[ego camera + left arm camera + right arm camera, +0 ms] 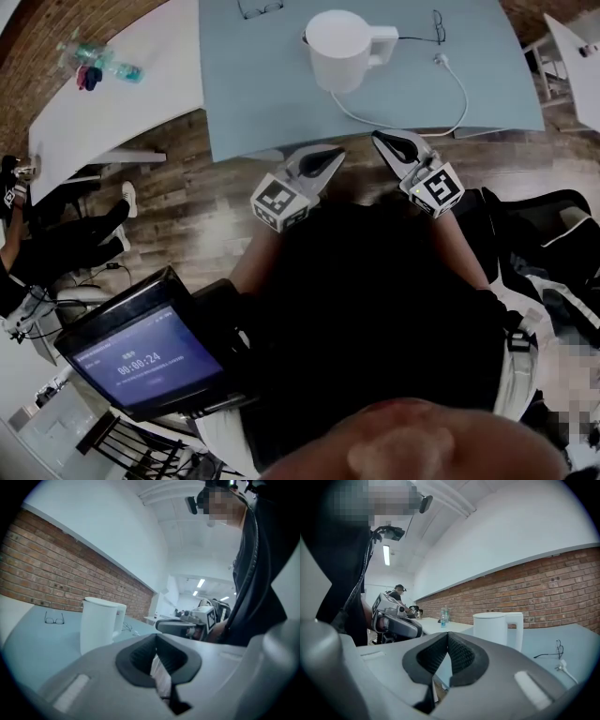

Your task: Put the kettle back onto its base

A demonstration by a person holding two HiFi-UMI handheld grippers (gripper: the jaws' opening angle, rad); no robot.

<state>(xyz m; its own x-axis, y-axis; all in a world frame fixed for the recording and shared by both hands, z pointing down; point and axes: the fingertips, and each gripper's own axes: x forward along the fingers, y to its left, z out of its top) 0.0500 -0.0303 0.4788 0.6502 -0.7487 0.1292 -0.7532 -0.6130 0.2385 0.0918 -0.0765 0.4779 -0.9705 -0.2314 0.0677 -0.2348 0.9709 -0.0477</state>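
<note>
A white kettle [339, 47] stands upright on the pale blue table [253, 103], handle to the right. A white cable [412, 127] runs out from under it to a loose plug [439, 59]; I cannot make out the base itself. My left gripper [336, 152] and right gripper [380, 137] hang side by side just off the table's front edge, both shut and empty, well short of the kettle. The left gripper view shows the kettle [98, 625] ahead to the left, past the shut left gripper [156, 637]. From the right gripper [447, 634], the kettle [497, 627] stands ahead to the right.
Two pairs of glasses [260, 8] [438, 25] lie at the table's far side. A white table [112, 103] to the left carries bottles [98, 64]. A screen [141, 361] shows a timer at lower left. Another person's legs [66, 234] are at left; dark bags [553, 244] at right.
</note>
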